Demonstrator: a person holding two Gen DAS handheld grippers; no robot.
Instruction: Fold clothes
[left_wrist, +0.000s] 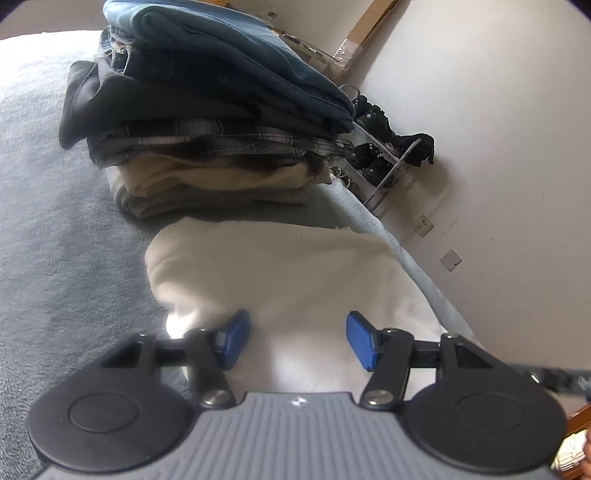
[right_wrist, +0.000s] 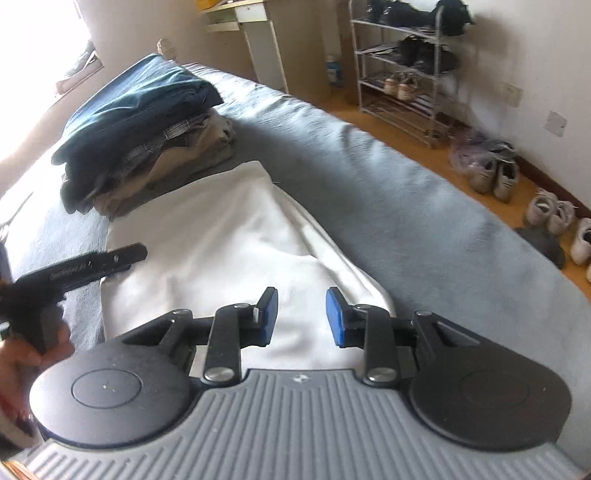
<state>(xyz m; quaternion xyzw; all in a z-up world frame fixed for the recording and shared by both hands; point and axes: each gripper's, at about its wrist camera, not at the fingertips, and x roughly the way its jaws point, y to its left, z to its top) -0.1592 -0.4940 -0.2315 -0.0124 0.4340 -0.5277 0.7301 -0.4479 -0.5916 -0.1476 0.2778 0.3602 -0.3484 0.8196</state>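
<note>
A: In the left wrist view, we see the left gripper (left_wrist: 297, 339) with its blue fingers spread wide and nothing between them. The white garment (left_wrist: 280, 266) lies flat just ahead of and under the fingers, on the grey bed cover (left_wrist: 66, 258).

B: And its long axis?

A: It runs forward, away from us, toward the stack of folded clothes (left_wrist: 207, 110), which stands just beyond its far end. The right border of the garment is near the edge of the bed; behind it we see the white wall (left_wrist: 480, 147).

B: In the right wrist view, the right gripper (right_wrist: 301, 318) is also spread, holding nothing, above the near end of the white garment (right_wrist: 221, 240). The cloth extends from the fingers forward and a little left, up to the stack of folded clothes (right_wrist: 140, 129).

A: Which hand is nearer?

B: We judge both are about equally close to the near end. The other gripper shows at the left, held by a hand (right_wrist: 26, 354), over the left border of the garment.

A: The garment already looks like a narrow folded strip, but we cannot tell if more folds remain.

B: Around the bed we see a wooden floor, a shoe rack (right_wrist: 402, 74) and sneakers (right_wrist: 495, 175) along the wall.
</note>
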